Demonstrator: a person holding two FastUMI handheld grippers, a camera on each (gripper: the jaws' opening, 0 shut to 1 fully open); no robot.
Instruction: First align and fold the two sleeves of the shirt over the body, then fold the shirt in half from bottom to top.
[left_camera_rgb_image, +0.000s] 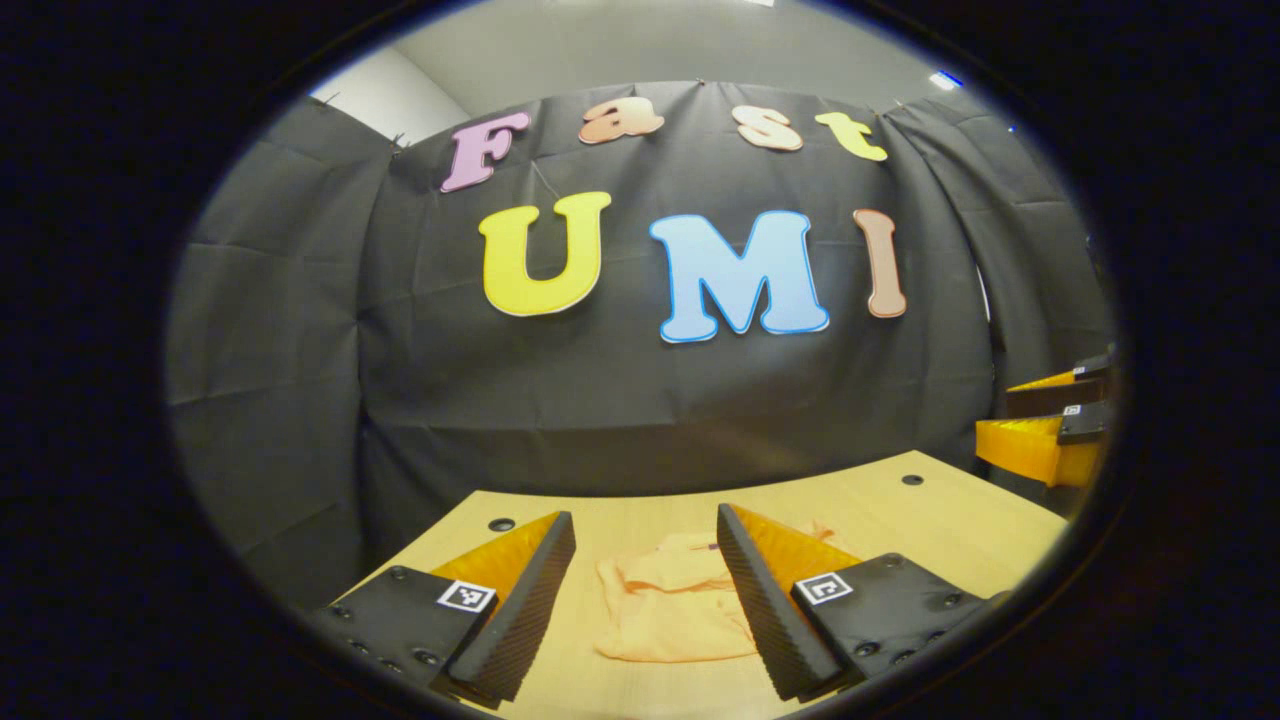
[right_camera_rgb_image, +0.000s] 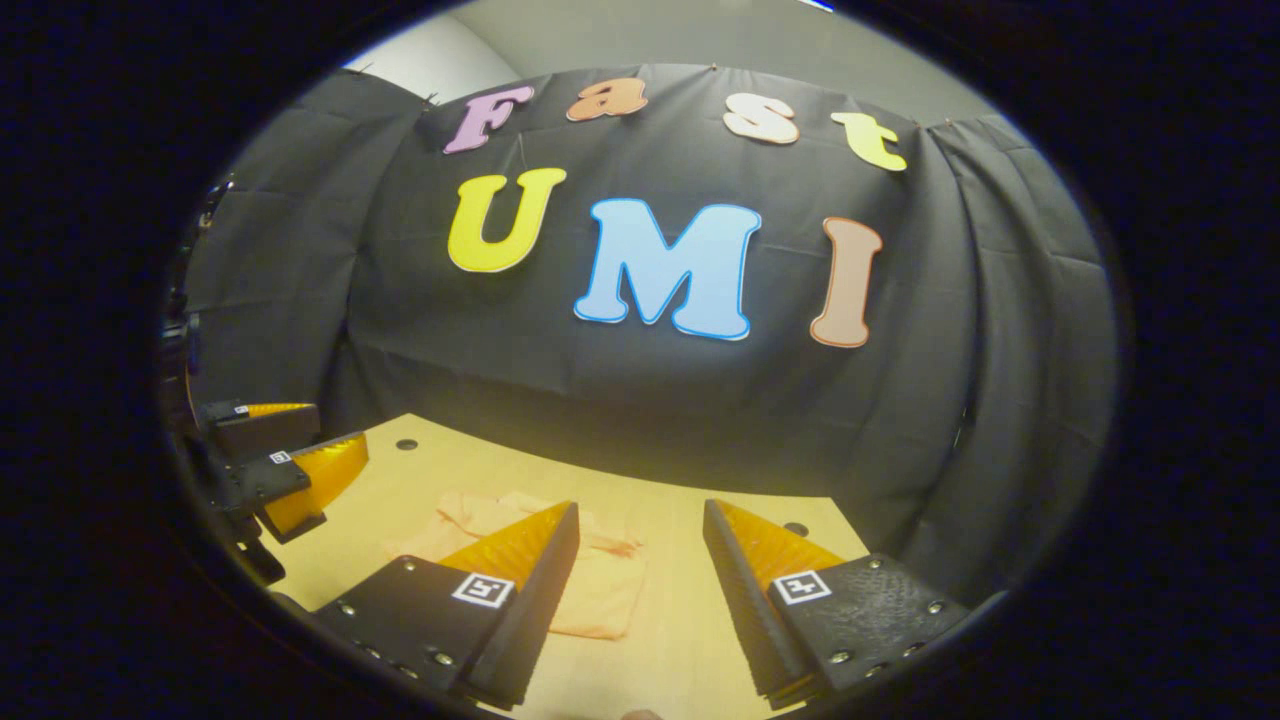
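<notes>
A pale orange shirt lies bunched on the wooden table, below and between my left gripper's fingers. My left gripper hangs above it, open, with nothing between its fingers. In the right gripper view the same shirt lies left of centre, partly hidden behind the left finger. My right gripper is open too and holds nothing, raised over the table. The right gripper shows at the far right of the left gripper view, and the left gripper at the far left of the right gripper view.
The table has small dark holes near its back corners. The black cloth wall rises close behind the table's far edge. Bare wood lies to the right of the shirt.
</notes>
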